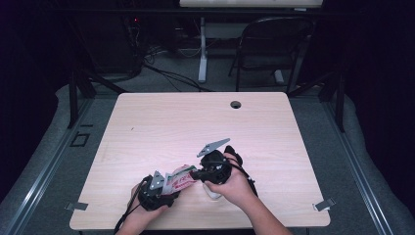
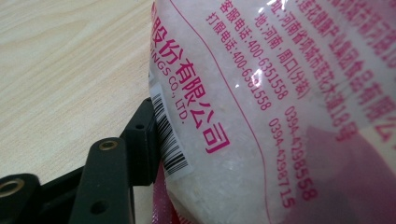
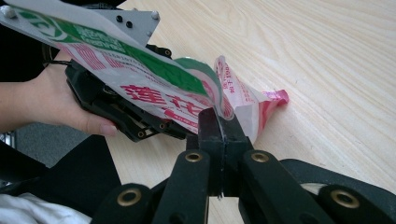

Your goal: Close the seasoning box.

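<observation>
The plastic bag (image 1: pixel 178 179) with pink Chinese print and white grains inside is held above the near part of the wooden table (image 1: pixel 161 122), between the two grippers. The right gripper (image 3: pixel 219 122) has its jaws pressed together on the thin upper edge of the bag, so this grip looks firm. The left gripper (image 1: pixel 157 192) is at the other end; in the left gripper view one black jaw lies against the bag (image 2: pixel 261 112) beside the barcode, the other jaw is hidden behind it, so I judge the jaws hold the bag. Both holds seem to be made. I think what is left is the main work, perhaps to pull the top open or to carry the bag.
</observation>
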### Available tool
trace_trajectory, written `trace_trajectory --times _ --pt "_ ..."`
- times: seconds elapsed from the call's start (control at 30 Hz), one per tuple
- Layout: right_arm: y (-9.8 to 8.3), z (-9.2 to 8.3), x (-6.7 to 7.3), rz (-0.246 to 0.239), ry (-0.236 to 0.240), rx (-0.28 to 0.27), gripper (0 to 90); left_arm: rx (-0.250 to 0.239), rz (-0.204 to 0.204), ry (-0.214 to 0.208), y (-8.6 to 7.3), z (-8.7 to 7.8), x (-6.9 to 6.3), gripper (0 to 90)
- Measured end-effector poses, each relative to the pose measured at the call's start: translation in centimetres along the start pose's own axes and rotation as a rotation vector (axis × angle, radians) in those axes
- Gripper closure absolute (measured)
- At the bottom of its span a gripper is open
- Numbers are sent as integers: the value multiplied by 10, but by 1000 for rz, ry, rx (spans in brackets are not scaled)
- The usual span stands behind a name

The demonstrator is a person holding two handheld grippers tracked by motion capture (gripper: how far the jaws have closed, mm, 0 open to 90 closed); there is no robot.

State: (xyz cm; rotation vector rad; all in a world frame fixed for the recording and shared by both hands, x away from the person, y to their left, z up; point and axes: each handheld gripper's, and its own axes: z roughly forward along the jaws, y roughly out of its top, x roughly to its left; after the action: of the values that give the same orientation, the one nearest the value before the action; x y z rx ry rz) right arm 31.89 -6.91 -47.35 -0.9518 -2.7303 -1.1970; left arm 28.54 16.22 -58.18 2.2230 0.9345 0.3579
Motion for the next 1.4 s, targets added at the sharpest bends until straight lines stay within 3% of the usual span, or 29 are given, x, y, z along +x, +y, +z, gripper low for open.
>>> trace_trajectory --times 0.6,1.4 --pt "0 0 0 -4 7 6 900 12 -9 -1 2 -1 1 531" --pt "-2 0 0 1 0 -1 900 31 32 38 6 -1 -2 565"
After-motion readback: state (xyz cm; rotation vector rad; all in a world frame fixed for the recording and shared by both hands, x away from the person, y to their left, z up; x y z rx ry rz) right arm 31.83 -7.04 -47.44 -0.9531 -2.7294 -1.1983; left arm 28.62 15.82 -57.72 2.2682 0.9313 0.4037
